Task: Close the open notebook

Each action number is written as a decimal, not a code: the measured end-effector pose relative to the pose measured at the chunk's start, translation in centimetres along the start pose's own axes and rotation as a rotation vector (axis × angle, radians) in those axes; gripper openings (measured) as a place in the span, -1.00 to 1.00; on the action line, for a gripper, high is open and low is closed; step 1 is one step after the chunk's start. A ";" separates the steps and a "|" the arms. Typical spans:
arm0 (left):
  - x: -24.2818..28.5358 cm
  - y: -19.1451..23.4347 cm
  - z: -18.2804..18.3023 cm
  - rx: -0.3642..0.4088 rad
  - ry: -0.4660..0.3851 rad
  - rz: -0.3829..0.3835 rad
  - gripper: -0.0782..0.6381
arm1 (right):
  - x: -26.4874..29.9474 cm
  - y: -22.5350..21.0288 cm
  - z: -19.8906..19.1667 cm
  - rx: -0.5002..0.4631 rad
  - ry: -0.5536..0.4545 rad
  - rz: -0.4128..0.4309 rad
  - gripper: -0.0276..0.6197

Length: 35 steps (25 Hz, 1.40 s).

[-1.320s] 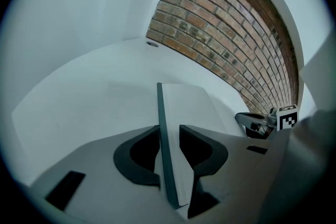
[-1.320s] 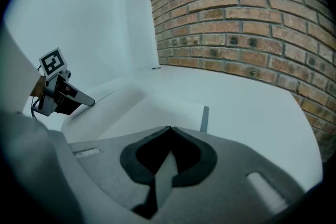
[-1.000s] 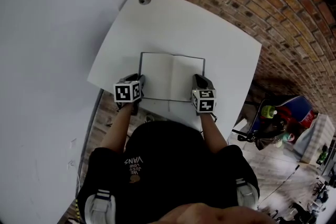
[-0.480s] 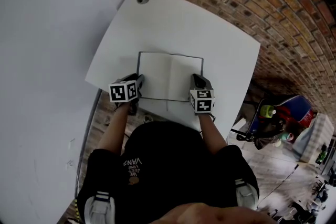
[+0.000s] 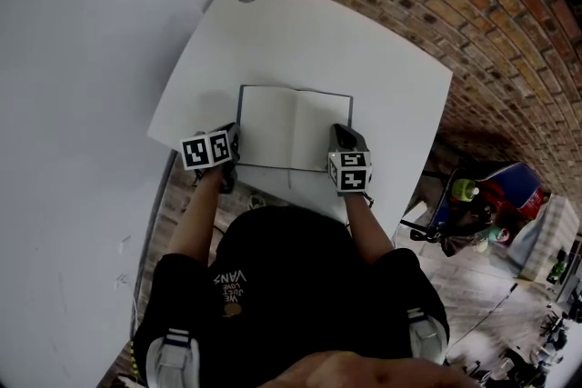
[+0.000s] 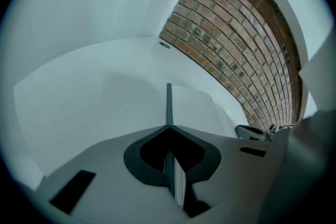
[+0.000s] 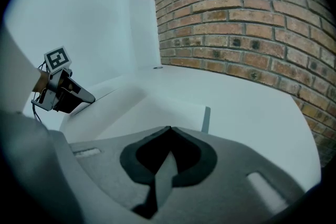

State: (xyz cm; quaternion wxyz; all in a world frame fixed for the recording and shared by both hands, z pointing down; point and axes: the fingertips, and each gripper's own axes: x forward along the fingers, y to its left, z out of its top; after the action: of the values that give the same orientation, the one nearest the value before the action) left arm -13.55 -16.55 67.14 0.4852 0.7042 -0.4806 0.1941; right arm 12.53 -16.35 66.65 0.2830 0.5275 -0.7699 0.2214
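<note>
Black short-sleeved T-shirt (image 5: 300, 286) with small white lettering (image 5: 232, 279) on the front, grey-and-white straps (image 5: 173, 350) at both shoulders. Grey left gripper (image 5: 234, 137) and right gripper (image 5: 342, 134), each carrying a white cube with black square markers, dark lining round the jaws.

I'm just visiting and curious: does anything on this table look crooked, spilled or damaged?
Nothing stands out. The notebook lies open on the white table. The left gripper has just closed on its left edge, and the right gripper pinches its right.
</note>
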 end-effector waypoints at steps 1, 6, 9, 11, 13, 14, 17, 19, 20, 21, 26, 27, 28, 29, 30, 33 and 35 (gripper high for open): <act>0.0 -0.1 0.0 -0.005 -0.003 -0.008 -0.74 | 0.0 0.0 0.0 -0.001 -0.001 0.000 -0.92; -0.2 -0.4 0.0 -0.045 -0.018 -0.040 -0.75 | 0.0 0.0 0.1 -0.006 -0.001 0.000 -0.92; 0.1 -0.4 0.0 -0.046 -0.004 -0.048 -0.75 | 0.1 0.0 0.0 -0.009 -0.002 0.002 -0.92; 0.3 -0.2 0.0 -0.021 0.015 -0.035 -0.75 | 0.1 0.1 -0.1 -0.010 -0.002 0.003 -0.92; 0.4 -0.1 -0.1 0.027 0.037 -0.007 -0.75 | 0.1 0.1 -0.1 -0.010 -0.002 0.003 -0.92; 0.5 -0.1 -0.1 0.055 0.046 0.007 -0.75 | 0.1 0.1 -0.1 -0.009 -0.002 0.004 -0.92; 0.4 -0.3 -0.1 0.100 0.058 0.027 -0.75 | 0.0 0.1 0.0 -0.010 -0.001 0.003 -0.92; 0.3 -0.3 -0.1 0.094 0.055 0.026 -0.75 | 0.0 0.2 -0.1 -0.010 -0.001 0.002 -0.92; 0.3 -0.4 -0.1 0.089 0.053 0.024 -0.75 | 0.0 0.1 0.0 -0.012 -0.002 0.001 -0.92; 0.3 -0.4 -0.1 0.085 0.052 0.023 -0.75 | -0.1 0.1 0.0 -0.013 -0.003 0.000 -0.92; 0.3 -0.2 0.0 0.010 0.046 -0.025 -0.75 | -0.1 0.1 0.1 -0.016 -0.004 -0.002 -0.92; 0.3 -0.1 0.0 -0.006 0.041 -0.033 -0.75 | 0.0 0.1 0.1 -0.015 -0.005 0.000 -0.92; 0.2 -0.1 -0.1 -0.017 0.034 -0.039 -0.75 | 0.0 0.2 0.0 -0.014 -0.005 0.002 -0.92; 0.2 -0.1 -0.1 -0.023 0.028 -0.044 -0.75 | 0.0 0.2 0.0 -0.013 -0.004 0.002 -0.92; 0.2 -0.1 0.0 -0.027 0.021 -0.049 -0.75 | 0.0 0.2 0.0 -0.013 -0.004 0.002 -0.92; 0.0 -0.3 0.0 -0.037 0.011 -0.064 -0.76 | 0.0 0.2 0.0 -0.013 -0.004 0.004 -0.92; -0.1 -0.5 0.1 -0.042 0.009 -0.077 -0.76 | 0.0 0.2 -0.1 -0.011 -0.003 0.006 -0.92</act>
State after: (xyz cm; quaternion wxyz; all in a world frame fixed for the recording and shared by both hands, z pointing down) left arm -13.20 -16.49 66.78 0.5092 0.7110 -0.4548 0.1682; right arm 12.38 -16.26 66.69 0.2838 0.5241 -0.7730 0.2173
